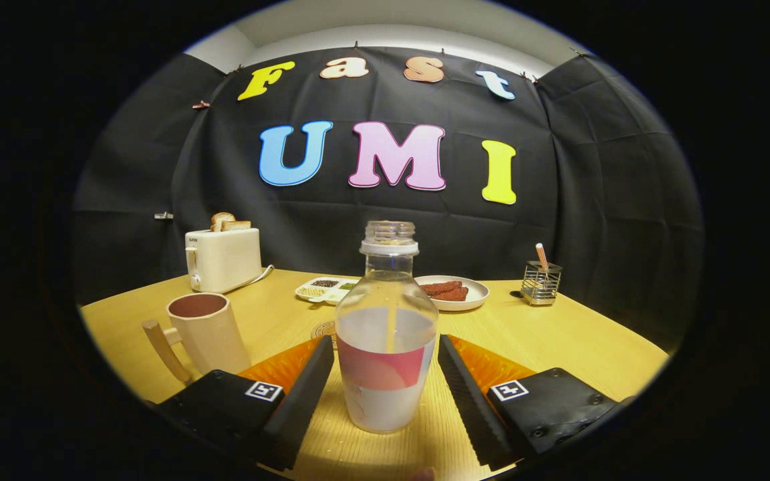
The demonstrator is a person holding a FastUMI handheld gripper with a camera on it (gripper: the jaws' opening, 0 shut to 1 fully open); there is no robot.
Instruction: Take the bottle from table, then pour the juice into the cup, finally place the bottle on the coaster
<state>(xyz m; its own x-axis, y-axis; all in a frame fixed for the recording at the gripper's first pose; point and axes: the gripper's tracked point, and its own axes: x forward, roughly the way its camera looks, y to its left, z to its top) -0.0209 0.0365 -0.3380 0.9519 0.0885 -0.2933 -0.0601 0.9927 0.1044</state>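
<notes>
Clear plastic catches the light: the bottle (386, 334) stands upright on the wooden worktop (559, 341), uncapped, with pale juice filling roughly its lower half and a pink-and-white label round its base. It sits right between the fingers (386, 384), which are spread wide on either side of it (a visible gap shows on both sides, so neither one presses the bottle).

Left of the bottle, just beyond the left finger, stands the cup (206, 331), a cream mug with a wooden handle that points away from the bottle. Directly behind the bottle a round coaster (325, 329) lies flat on the worktop, mostly hidden by the bottle and by the left finger.

Further back, a white toaster (223, 259) with two slices of toast (228, 222) poking out stands near the black cloth wall. Beside it lies a divided tray (323, 289) with small portions in it, then a plate (475, 294) carrying reddish-brown strips of food. Off to the right a wire holder (541, 282) stands apart, with one stick in it.
</notes>
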